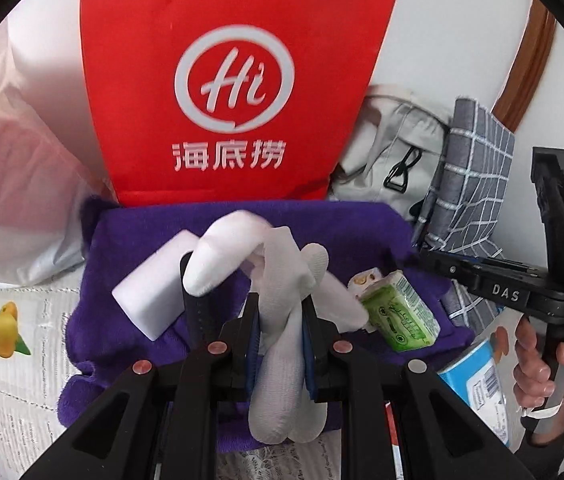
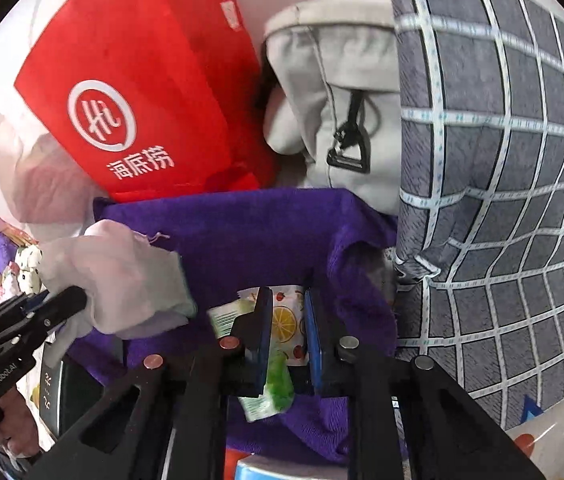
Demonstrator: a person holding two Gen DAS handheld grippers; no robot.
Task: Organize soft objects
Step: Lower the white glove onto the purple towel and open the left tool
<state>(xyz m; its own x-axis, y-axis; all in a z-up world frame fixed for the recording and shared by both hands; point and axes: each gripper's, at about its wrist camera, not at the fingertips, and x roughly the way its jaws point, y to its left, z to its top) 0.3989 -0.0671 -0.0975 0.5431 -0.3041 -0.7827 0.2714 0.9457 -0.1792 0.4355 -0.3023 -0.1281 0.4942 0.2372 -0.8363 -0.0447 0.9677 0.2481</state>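
Note:
My left gripper (image 1: 280, 312) is shut on a pair of white socks (image 1: 282, 360) and holds them over a purple towel (image 1: 130, 320). The socks also show in the right wrist view (image 2: 122, 276). A white foam block (image 1: 154, 292) and a green tissue pack (image 1: 398, 312) lie on the towel. My right gripper (image 2: 288, 320) is over the towel (image 2: 242, 240), its jaws narrowly apart around the tissue packs (image 2: 282, 320); whether they touch them I cannot tell.
A red paper bag (image 1: 234, 80) stands behind the towel, with a white plastic bag (image 1: 14, 160) to its left. A grey drawstring bag (image 2: 338, 120) and a grey checked cushion (image 2: 502, 180) are on the right. A blue box (image 1: 478, 388) lies near the front.

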